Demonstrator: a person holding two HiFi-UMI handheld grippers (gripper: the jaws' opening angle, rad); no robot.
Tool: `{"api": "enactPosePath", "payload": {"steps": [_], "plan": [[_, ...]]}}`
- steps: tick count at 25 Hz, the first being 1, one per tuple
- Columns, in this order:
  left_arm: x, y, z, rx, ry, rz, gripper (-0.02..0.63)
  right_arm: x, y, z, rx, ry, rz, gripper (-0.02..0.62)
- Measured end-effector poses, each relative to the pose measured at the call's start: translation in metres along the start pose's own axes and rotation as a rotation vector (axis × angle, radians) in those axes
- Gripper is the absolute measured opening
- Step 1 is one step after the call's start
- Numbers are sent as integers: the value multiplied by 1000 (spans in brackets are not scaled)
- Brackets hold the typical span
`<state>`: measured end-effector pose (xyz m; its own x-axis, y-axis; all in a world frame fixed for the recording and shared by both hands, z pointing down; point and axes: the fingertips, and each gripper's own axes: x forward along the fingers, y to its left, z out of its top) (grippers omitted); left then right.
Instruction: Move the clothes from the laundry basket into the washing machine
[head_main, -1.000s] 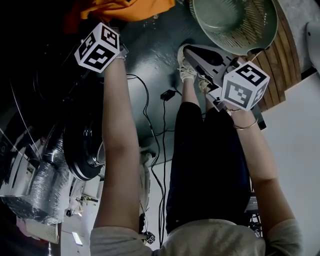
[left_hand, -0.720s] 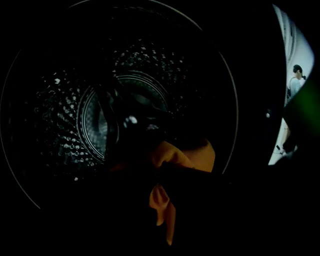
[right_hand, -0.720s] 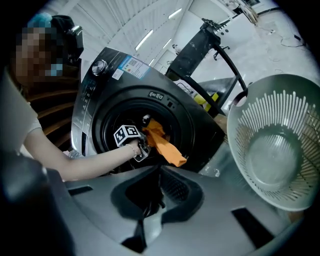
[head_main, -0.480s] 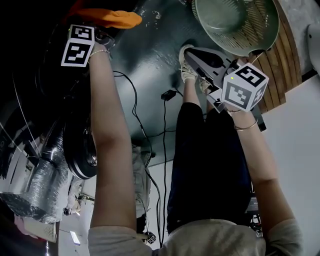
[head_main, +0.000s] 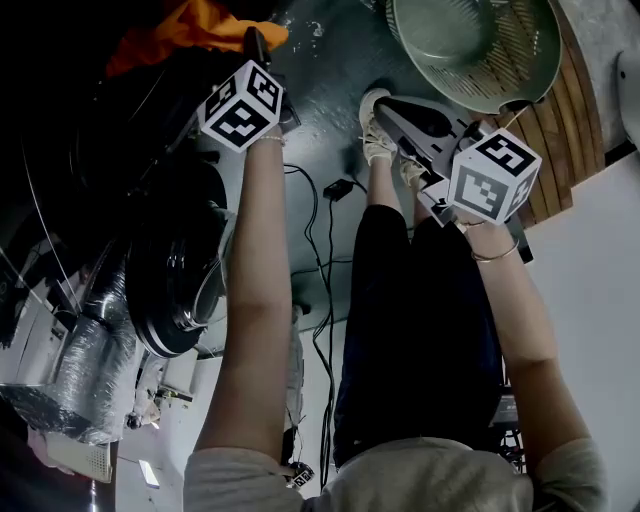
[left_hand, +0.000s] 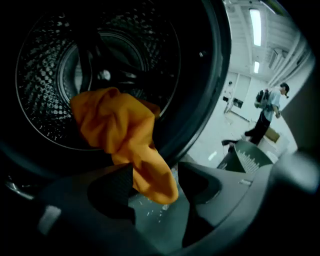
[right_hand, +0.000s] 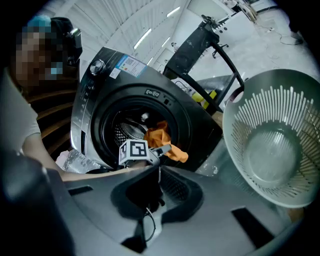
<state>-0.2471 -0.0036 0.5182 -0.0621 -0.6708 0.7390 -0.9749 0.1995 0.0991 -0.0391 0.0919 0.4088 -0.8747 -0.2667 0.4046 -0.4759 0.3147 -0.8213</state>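
One orange garment (left_hand: 120, 135) drapes across the door rim of the washing machine (right_hand: 95, 95), half inside the drum. Its tail hangs between my left gripper's (left_hand: 156, 172) jaws, which have just been opening to release it. My right gripper (right_hand: 159, 175) waits pinched together and empty beside the bare-looking laundry basket (right_hand: 280, 145).

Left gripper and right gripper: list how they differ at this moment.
The left gripper has its jaws apart, having just been opening; the right gripper has its jaws together. The orange cloth hangs between the left gripper's jaws, while the right gripper holds nothing. The left gripper is at the washing machine opening; the right gripper sits farther back beside the basket. Both face the washing machine.
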Motion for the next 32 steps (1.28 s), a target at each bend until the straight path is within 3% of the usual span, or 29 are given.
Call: {"api": "enactPosePath", "payload": {"steps": [2,5,6,7,8,10,12,18,22,24,29,32], "plan": [[10,-12,-18,51,75,-6,265,0,-2,3,4,-14,-4,18],[26,-5,-22,63,111,41,261,2,-3,6,15,-21,11,18],[31,1,-19,64,118,67,246,2,-3,6,24,-24,19,18],[32,8,-15,61,119,98,170,2,-4,6,33,-28,25,18],[31,15,-7,47,106,123,40,2,-4,5,40,-31,26,18],[24,26,16,-14,28,129,40,2,-6,3,49,-35,22,18],[21,37,39,-18,-45,140,40,3,-6,1,51,-33,20,18],[35,78,103,199,-229,241,41,6,-4,-3,47,-22,26,18],[42,92,127,188,-248,263,41,6,-5,-5,43,-19,29,18],[48,89,123,157,-226,236,60,7,-5,-5,41,-15,33,18],[44,72,102,88,-184,181,250,7,1,3,25,-31,41,18],[24,62,94,41,-189,163,276,2,4,14,2,-40,20,18]]}}
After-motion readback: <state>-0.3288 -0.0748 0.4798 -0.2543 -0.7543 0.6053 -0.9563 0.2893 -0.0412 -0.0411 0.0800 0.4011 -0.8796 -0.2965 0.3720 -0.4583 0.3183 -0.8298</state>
